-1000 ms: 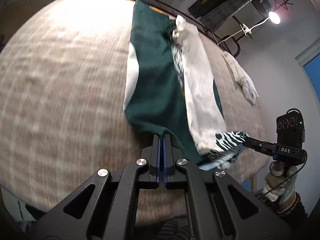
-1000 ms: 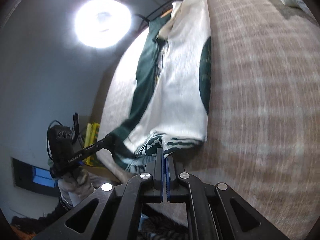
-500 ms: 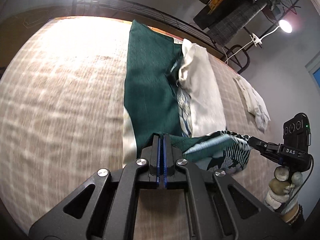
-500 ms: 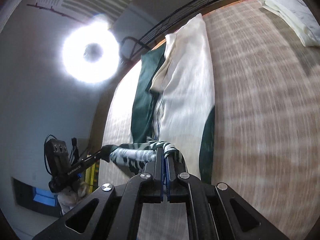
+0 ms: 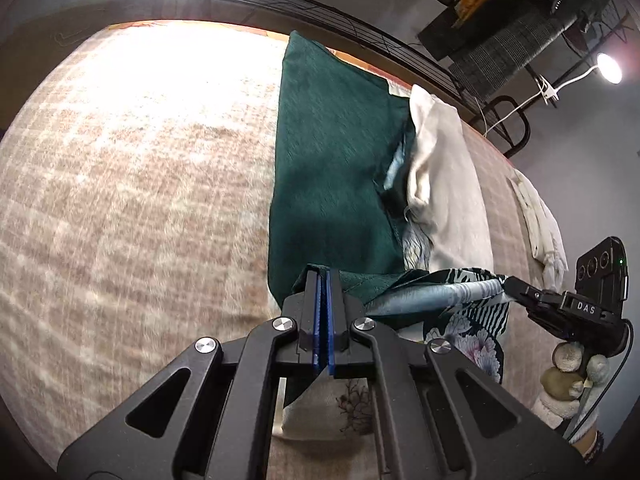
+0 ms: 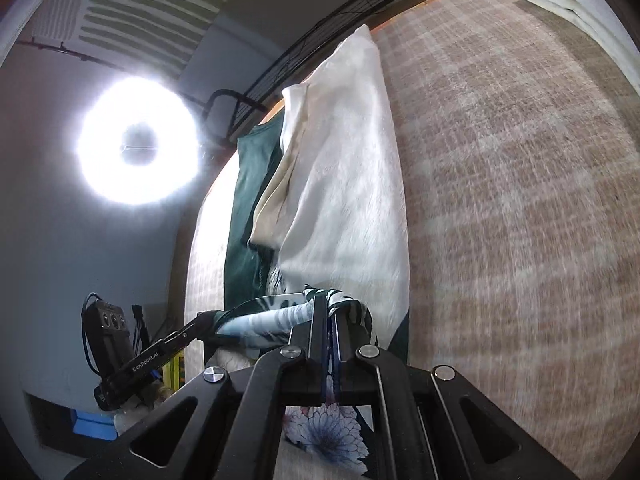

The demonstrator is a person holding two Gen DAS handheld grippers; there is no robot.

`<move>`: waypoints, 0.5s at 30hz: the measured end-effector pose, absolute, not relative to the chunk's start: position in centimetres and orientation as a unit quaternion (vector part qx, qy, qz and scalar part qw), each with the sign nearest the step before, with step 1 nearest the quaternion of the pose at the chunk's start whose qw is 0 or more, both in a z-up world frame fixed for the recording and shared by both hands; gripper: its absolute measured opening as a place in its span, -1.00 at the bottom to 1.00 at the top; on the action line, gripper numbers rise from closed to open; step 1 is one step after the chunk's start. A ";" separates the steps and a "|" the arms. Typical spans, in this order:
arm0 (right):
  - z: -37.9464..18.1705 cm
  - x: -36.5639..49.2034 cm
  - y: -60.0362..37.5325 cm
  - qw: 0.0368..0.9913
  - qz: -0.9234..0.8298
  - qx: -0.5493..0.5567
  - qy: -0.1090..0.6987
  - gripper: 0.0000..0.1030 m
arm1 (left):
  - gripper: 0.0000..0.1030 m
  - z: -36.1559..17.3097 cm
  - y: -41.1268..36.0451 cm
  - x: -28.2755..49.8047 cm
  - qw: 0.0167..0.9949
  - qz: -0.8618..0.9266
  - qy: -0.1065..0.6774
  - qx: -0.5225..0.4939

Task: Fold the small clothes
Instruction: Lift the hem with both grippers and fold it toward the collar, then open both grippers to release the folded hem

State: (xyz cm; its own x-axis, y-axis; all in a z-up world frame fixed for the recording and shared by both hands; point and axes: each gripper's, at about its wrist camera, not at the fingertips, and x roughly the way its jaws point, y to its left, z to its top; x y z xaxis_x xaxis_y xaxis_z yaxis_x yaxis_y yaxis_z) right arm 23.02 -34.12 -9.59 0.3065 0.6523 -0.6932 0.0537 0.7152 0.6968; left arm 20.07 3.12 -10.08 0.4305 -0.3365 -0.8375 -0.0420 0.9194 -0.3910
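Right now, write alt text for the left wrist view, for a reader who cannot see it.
The left gripper, shut, pinches the near hem of a green garment lying on a beige blanket. To its right the right gripper holds the same hem, its patterned lining showing between them. A white cloth lies farther right.

Ring light [image 6: 138, 146], clip lamp [image 5: 609, 67], metal rack [image 5: 360, 26].
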 end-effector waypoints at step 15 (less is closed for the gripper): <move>-8.7 24.5 -35.0 0.773 0.172 0.292 0.536 -0.18 | -0.05 -8.7 4.1 22.0 0.839 -0.086 0.500 -0.198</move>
State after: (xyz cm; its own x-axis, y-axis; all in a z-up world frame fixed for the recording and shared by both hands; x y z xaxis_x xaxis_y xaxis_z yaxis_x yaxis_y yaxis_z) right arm 24.54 -35.03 -8.65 0.3653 0.5790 -0.7289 0.0475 0.7704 0.6358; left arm 21.98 4.10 -8.65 0.4854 -0.3420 -0.8046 -0.0533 0.9070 -0.4177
